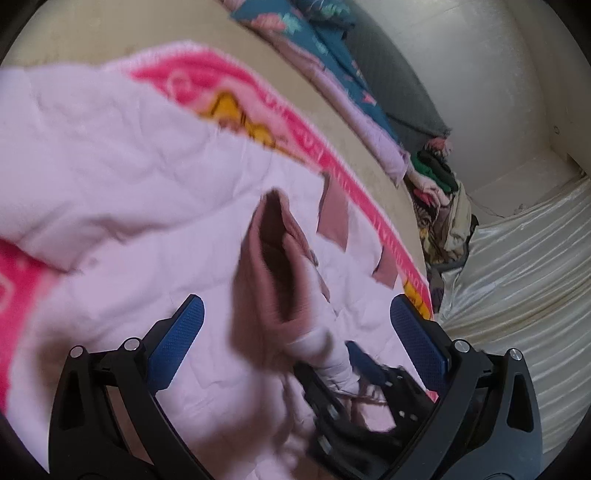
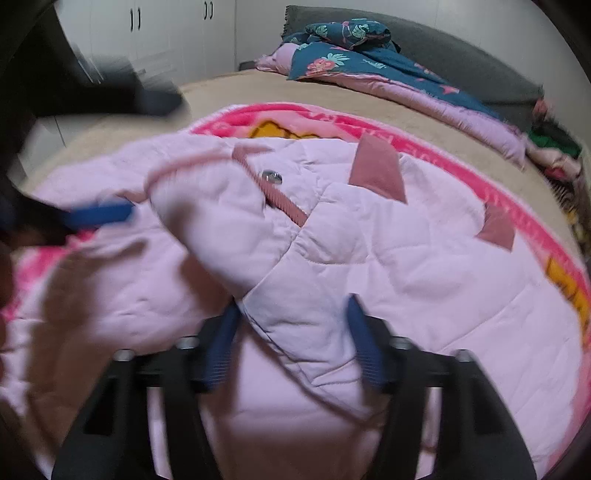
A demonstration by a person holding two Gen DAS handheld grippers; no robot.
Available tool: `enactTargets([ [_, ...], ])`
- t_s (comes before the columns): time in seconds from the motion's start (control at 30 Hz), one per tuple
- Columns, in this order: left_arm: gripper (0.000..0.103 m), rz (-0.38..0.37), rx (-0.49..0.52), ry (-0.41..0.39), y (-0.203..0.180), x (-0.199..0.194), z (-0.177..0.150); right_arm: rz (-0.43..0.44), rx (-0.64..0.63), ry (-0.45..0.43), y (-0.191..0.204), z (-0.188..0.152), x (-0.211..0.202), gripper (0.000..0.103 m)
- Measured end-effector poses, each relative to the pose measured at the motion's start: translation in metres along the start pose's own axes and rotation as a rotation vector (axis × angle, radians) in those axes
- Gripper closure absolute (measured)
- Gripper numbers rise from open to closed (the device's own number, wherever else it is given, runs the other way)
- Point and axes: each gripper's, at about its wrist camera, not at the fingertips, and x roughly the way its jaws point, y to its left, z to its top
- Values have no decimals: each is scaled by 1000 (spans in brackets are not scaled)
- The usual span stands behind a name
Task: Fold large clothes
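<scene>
Jacket: a pale pink quilted jacket (image 2: 369,258) lay spread on a bright pink blanket (image 2: 498,192), its dusty-rose cuff (image 1: 273,266) gaping open and a ribbed rose trim with a metal snap (image 2: 271,178) running across the folded-over front.
Ears: two dusty-rose triangular flaps (image 2: 376,170) stood up from the fabric near the blanket's far edge.
Right gripper: the right gripper (image 2: 291,314) hung over a folded corner of the jacket, blue fingers (image 2: 360,336) spread apart on either side of it, not pinching the cloth.
Left gripper: the left gripper (image 1: 295,314) was likewise spread wide above the cuff, its blue pads (image 1: 417,332) clear of the fabric; it appeared at the left edge of the right-hand view, blurred.
Bed: the blanket covered a beige mattress (image 2: 258,85).
Bedding: a teal flowered quilt (image 2: 351,59) with lilac lining lay bunched along the grey headboard (image 2: 461,55).
Beyond: a heap of mixed clothes (image 1: 439,184) sat past the bed's corner, beside cream satin cloth (image 1: 517,266).
Background: white cupboards (image 2: 166,33) lined the wall.
</scene>
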Motion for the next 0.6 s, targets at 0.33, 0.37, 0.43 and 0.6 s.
enactTargets([
  [0.33,76,109,131,43,-13,44,-23,-6,286,-37,-88,-34,-75,27],
  [0.37,86,108,149,39,-15,45,-24,-27,311,-47,-99,-39,-83,27],
  [0.43,90,128,189,14,-21,39,-23,-55,349,-68,-116,-48,-95,27],
  [0.6,92,178,266,-79,-33,17,-13,-132,458,-95,-159,-63,-110,27],
])
